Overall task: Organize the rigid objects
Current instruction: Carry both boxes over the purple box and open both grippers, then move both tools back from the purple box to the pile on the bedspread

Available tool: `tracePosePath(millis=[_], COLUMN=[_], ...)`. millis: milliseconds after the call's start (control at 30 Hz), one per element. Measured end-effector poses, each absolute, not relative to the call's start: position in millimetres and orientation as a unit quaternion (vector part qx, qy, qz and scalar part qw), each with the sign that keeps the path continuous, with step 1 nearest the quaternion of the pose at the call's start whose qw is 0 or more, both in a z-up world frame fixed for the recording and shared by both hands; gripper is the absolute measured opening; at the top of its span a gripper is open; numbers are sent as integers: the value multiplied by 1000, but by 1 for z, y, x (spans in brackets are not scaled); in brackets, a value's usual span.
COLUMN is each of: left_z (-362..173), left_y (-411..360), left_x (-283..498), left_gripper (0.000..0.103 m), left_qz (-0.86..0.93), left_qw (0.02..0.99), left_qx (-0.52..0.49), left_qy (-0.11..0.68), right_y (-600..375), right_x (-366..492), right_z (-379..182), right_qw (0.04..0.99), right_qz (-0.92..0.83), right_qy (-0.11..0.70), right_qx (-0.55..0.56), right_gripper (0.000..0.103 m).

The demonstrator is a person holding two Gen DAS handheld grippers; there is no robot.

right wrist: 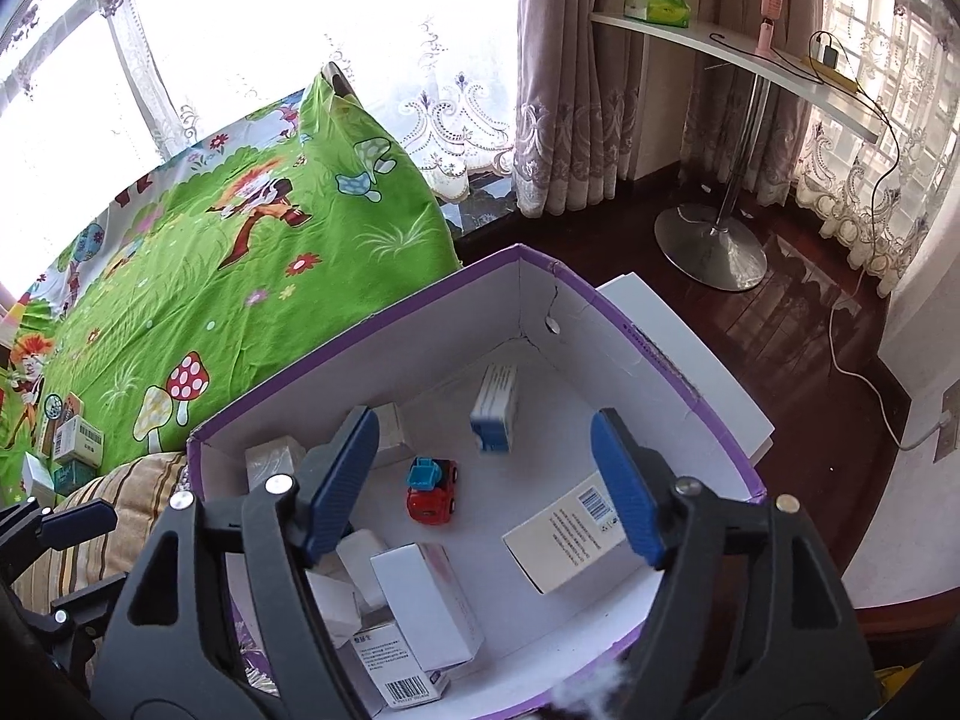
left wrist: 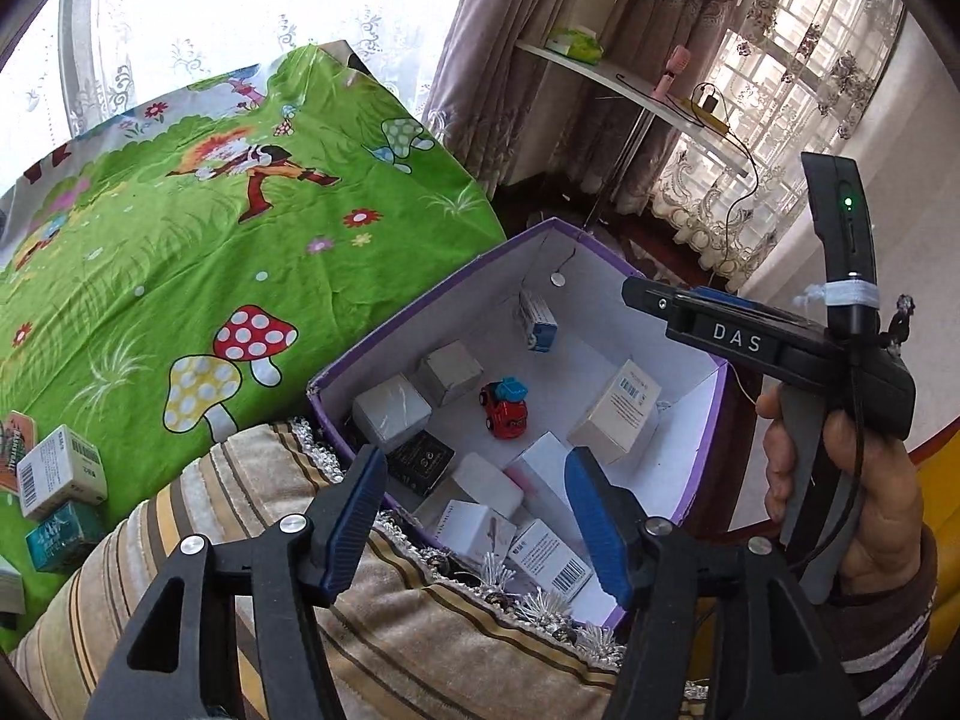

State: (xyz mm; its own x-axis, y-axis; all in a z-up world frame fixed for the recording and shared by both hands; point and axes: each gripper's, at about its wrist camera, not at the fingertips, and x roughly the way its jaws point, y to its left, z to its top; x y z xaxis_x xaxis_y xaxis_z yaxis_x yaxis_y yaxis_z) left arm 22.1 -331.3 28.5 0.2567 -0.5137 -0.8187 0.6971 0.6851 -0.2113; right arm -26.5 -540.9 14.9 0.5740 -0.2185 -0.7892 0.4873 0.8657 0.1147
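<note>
A purple box (left wrist: 420, 306) (right wrist: 360, 330) with a white inside stands beside a striped cushion (left wrist: 420, 630). It holds a red and blue toy car (left wrist: 505, 411) (right wrist: 431, 491), a white barcode carton (right wrist: 570, 531), a blue-and-white carton (right wrist: 495, 417) and several other small cartons. My left gripper (left wrist: 474, 468) is open over the box's near edge, nothing between its pads. My right gripper (right wrist: 485, 426) is open above the box's middle, empty. A hand (left wrist: 852, 480) holds the right gripper's handle. Several loose cartons (left wrist: 60, 471) (right wrist: 75, 441) lie on the green sheet.
A green cartoon sheet (left wrist: 210, 228) covers the surface left of the box. A white shelf table (right wrist: 750, 60) on a metal pedestal (right wrist: 711, 246) stands by the curtains, with a cable (right wrist: 864, 378) trailing over the dark wood floor.
</note>
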Motion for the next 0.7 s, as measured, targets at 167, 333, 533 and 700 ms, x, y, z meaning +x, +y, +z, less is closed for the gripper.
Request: tracePosePath(millis=[167,333,533,700], left_z=[40,50,54,53], left_y=[-324,-310,-283,-242], left_x=[19,19,29,39], left_gripper=[66,66,66,66], left_qz=[-357,-366,-367,-324], left_qw=[816,826,830,846], left_qx=[103,85,59,51], left_qy=[443,419,416,420], right_y=[-532,-518,-492,-465], right_x=[-28,-30,-24,-15], right_z=[33,52,60,62], right_qw=[880,904,920,925], right_qz=[-242,-235,-165,-109], right_qy=[387,344,345,352], right_qx=[130,96,92,98], right_gripper=[88,92,92,92])
